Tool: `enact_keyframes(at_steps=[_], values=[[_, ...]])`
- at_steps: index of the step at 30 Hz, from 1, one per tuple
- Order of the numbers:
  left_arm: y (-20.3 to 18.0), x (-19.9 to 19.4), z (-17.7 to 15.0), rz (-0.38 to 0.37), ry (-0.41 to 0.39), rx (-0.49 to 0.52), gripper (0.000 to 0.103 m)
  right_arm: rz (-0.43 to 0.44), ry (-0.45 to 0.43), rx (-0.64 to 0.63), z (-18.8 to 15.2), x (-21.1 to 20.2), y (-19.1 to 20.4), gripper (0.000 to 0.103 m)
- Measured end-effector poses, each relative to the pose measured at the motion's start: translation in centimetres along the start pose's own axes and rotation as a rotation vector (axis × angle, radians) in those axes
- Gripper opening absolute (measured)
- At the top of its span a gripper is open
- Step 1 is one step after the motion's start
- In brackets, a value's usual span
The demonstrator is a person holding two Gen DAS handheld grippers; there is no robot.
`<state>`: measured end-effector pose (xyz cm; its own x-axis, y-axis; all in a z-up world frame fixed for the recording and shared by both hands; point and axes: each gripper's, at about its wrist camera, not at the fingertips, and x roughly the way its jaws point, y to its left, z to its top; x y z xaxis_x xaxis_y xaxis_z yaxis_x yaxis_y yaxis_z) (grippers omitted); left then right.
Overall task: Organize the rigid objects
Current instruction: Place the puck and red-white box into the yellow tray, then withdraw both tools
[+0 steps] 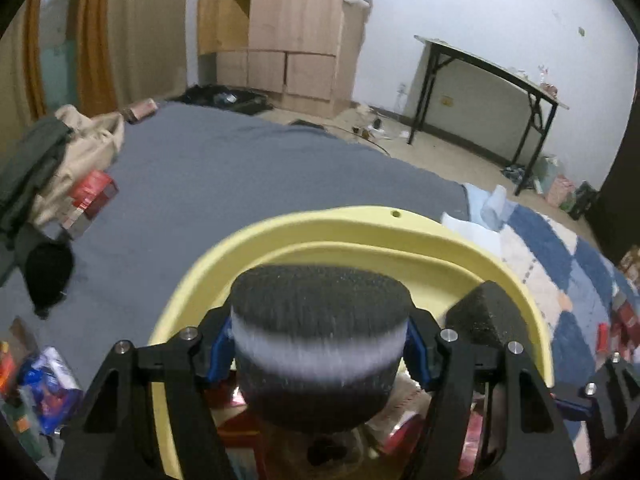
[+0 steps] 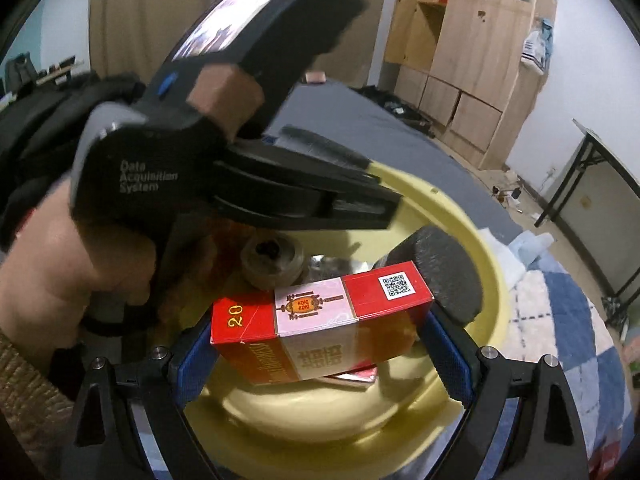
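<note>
My left gripper (image 1: 318, 344) is shut on a black and white foam cylinder (image 1: 318, 320) and holds it above the yellow basin (image 1: 400, 224). Another black foam block (image 1: 486, 318) leans against the basin's right wall. My right gripper (image 2: 320, 344) is shut on a red cigarette box (image 2: 320, 320) and holds it over the same yellow basin (image 2: 488, 264). In the right wrist view the left gripper (image 2: 384, 206) reaches in from the left, held by a hand. A round brown object (image 2: 272, 260) and a dark foam block (image 2: 448, 272) lie in the basin.
The basin sits on a grey bed cover (image 1: 240, 176). A red box (image 1: 90, 200), clothes (image 1: 60, 152) and a black item (image 1: 48, 276) lie at the left. A checked blanket (image 1: 560, 264) lies at the right. A wooden wardrobe (image 1: 292, 28) and a folding table (image 1: 492, 72) stand behind.
</note>
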<state>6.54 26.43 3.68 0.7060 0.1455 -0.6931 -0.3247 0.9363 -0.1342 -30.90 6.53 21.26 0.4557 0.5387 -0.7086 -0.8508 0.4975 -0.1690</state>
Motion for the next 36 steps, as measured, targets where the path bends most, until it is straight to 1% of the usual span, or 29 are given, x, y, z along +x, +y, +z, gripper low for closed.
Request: enact_keyframes(at_steps=[1, 2, 4, 5, 6, 7, 9, 11, 13, 17, 21, 23, 25, 26, 28, 29, 30, 31, 32, 33, 34, 35, 36], values=[[0.2, 0.1, 0.0, -0.009, 0.007, -0.019, 0.07, -0.002, -0.011, 0.003, -0.1, 0.0, 0.1, 0.093], [0.3, 0.2, 0.1, -0.002, 0.01, -0.024, 0.071, -0.005, -0.014, 0.002, 0.1, 0.2, 0.2, 0.093], [0.7, 0.4, 0.2, 0.013, 0.022, -0.042, 0.081, -0.006, -0.019, -0.005, 0.3, 0.1, 0.3, 0.093], [0.8, 0.3, 0.2, 0.012, 0.02, -0.048, 0.089, -0.002, -0.019, -0.003, 0.4, 0.3, 0.3, 0.093], [0.9, 0.1, 0.3, 0.007, 0.013, -0.053, 0.095, 0.004, -0.022, 0.001, 0.4, 0.4, 0.2, 0.094], [0.9, -0.1, 0.3, 0.007, 0.003, -0.051, 0.097, 0.008, -0.024, 0.004, 0.3, 0.3, 0.2, 0.094], [0.7, -0.8, 0.6, 0.032, -0.016, -0.028, 0.103, 0.022, -0.01, 0.006, 0.2, 0.7, 0.1, 0.095], [0.5, -2.0, 1.0, 0.035, -0.025, -0.006, 0.103, 0.024, -0.008, 0.005, 0.0, 0.6, 0.1, 0.096], [0.8, -3.9, 1.7, 0.036, -0.064, -0.011, 0.103, 0.031, -0.028, 0.009, -0.1, -0.2, 0.0, 0.102], [1.1, -7.0, 2.7, 0.034, -0.124, -0.023, 0.103, 0.047, -0.069, 0.03, 0.0, -2.3, -0.5, 0.103], [0.4, -10.0, 3.3, 0.018, -0.173, -0.036, 0.103, 0.049, -0.12, 0.062, -0.8, -6.0, -1.5, 0.103], [-1.1, -12.3, 3.5, -0.034, -0.223, -0.023, 0.103, 0.034, -0.137, 0.099, -1.5, -8.2, -2.3, 0.103], [-3.2, -14.1, 3.3, -0.12, -0.266, 0.005, 0.103, -0.04, -0.154, 0.154, -2.9, -11.7, -3.4, 0.103], [-4.6, -14.8, 3.1, -0.167, -0.27, 0.031, 0.103, -0.068, -0.165, 0.176, -3.4, -13.5, -3.5, 0.103], [-7.4, -15.6, 2.5, -0.267, -0.259, 0.091, 0.103, -0.191, -0.202, 0.233, -5.6, -17.7, -4.7, 0.103], [-9.0, -15.7, 2.1, -0.322, -0.249, 0.125, 0.103, -0.28, -0.203, 0.25, -7.4, -19.9, -5.5, 0.103], [-10.3, -15.5, 1.6, -0.362, -0.237, 0.154, 0.103, -0.36, -0.195, 0.262, -9.2, -21.5, -6.3, 0.103], [-12.1, -15.0, 0.9, -0.404, -0.209, 0.185, 0.103, -0.414, -0.198, 0.285, -10.5, -22.7, -6.6, 0.103], [-13.3, -14.5, 0.5, -0.423, -0.187, 0.201, 0.103, -0.472, -0.23, 0.349, -12.7, -24.3, -7.6, 0.103], [-14.5, -14.0, -0.1, -0.443, -0.17, 0.219, 0.103, -0.481, -0.281, 0.43, -15.1, -25.8, -9.0, 0.103], [-15.7, -13.6, -0.7, -0.457, -0.16, 0.24, 0.103, -0.437, -0.293, 0.472, -16.6, -26.4, -10.2, 0.103], [-17.0, -13.2, -1.4, -0.464, -0.152, 0.266, 0.103, -0.402, -0.277, 0.517, -18.1, -26.9, -11.6, 0.103], [-18.1, -12.9, -1.9, -0.467, -0.143, 0.292, 0.103, -0.422, -0.255, 0.561, -19.5, -27.4, -12.9, 0.103]])
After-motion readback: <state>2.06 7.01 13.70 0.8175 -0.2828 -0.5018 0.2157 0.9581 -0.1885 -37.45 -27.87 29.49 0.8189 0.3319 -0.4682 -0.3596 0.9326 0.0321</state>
